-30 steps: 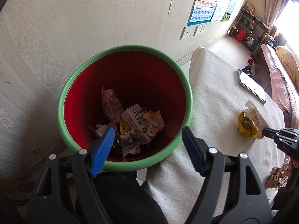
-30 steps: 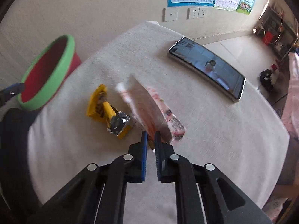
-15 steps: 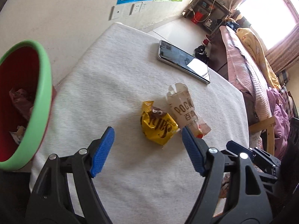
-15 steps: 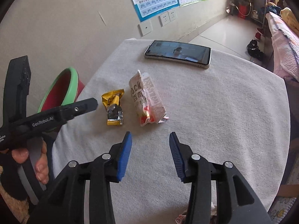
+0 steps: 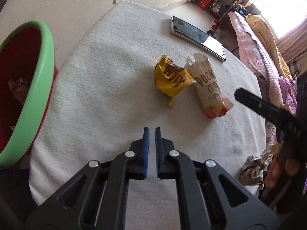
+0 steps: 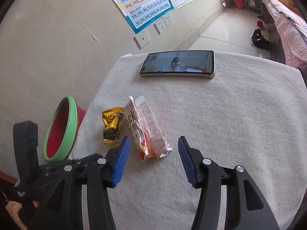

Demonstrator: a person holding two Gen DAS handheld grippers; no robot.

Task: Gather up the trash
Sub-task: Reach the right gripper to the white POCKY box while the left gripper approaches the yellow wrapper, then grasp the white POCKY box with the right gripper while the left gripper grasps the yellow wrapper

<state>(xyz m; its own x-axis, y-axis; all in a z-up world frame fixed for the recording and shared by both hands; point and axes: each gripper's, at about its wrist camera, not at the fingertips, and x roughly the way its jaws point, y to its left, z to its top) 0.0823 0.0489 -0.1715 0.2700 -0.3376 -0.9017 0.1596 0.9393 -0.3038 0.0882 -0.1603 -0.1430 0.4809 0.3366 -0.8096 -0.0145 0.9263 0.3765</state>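
The left claw [image 5: 152,132] was pressed almost together, with only a thin gap between its blue pads, and it pinched nothing. It hung over the near part of the table [image 5: 99,88], which was covered with a white towel. The right claw [image 6: 153,145] was spread wide and also held nothing. Its blue pads [image 6: 121,157] stood on both sides of the near end of the pink snack box [image 6: 147,132], but they did not touch it.

The pink snack box lay flat on the towel in the middle of the table, with its torn end pointing far. The yellow wrapper [image 6: 111,126] lay just at its left side, touching it. In the left wrist view the same two pieces, the yellow wrapper [image 5: 172,78] and the pink snack box [image 5: 209,88], lay ahead of the closed claw.

The green-rimmed red bin [image 5: 34,88] stood beside the left edge of the table, and some crumpled trash was visible inside. A phone [image 6: 177,64] lay at the far side of the table. A crumpled paper [image 5: 253,166] showed at the near right edge.
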